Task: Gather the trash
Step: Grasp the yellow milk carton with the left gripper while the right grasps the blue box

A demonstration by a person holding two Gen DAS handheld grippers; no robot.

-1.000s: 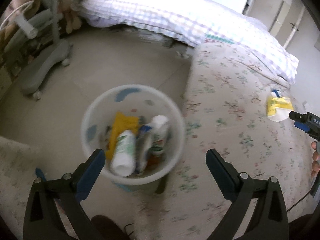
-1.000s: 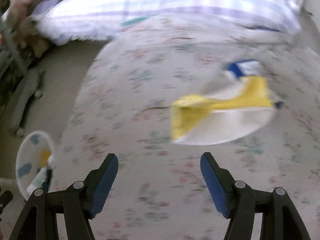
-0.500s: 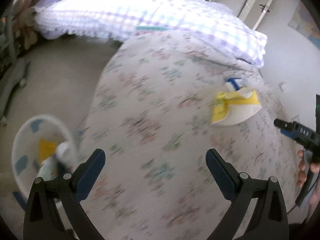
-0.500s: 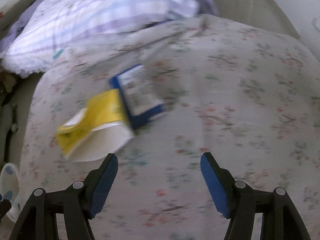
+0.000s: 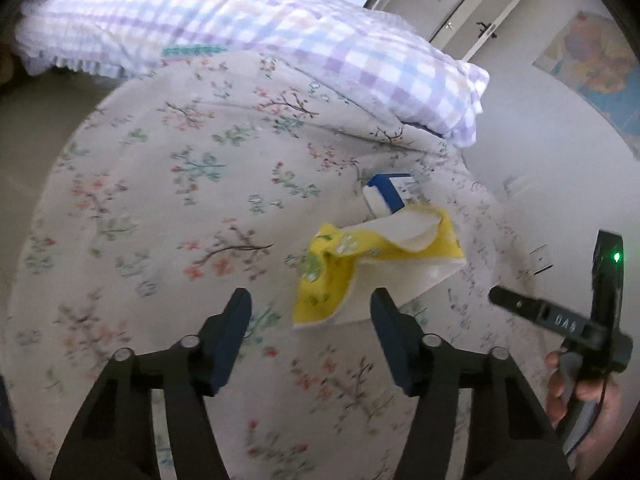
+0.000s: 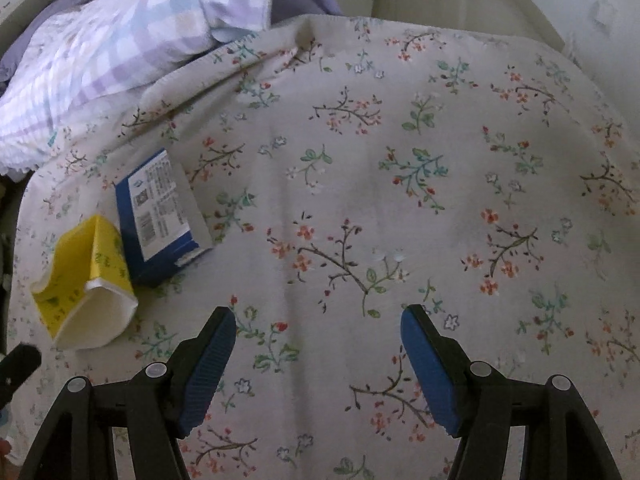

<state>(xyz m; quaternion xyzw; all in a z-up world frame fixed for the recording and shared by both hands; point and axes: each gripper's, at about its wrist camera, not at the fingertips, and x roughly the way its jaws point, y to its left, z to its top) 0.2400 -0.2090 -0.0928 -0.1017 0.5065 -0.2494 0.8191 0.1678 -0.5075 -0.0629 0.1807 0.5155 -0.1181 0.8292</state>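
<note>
A crumpled yellow and white packet (image 5: 340, 272) lies on the floral bedsheet (image 5: 160, 200), with a blue and white carton (image 5: 386, 196) just behind it. My left gripper (image 5: 310, 312) hovers right in front of the packet. Its jaws are closing, and the packet's near corner sits between the fingertips, which do not press on it. In the right wrist view the packet (image 6: 84, 288) and the carton (image 6: 160, 216) lie to the left. My right gripper (image 6: 320, 332) stands open over bare sheet (image 6: 400, 200), with nothing between its fingers.
A purple checked quilt (image 5: 240, 32) is heaped along the far side of the bed. Floor (image 5: 40, 120) shows to the left of the bed. A door (image 5: 460, 8) and a wall poster (image 5: 592, 56) lie beyond. A hand (image 5: 580, 392) holds the other tool at the right.
The left view swung from the white bin on the floor over to the bed and up to the yellow packet, and its jaws narrowed. The right view swept rightward past the packet and carton.
</note>
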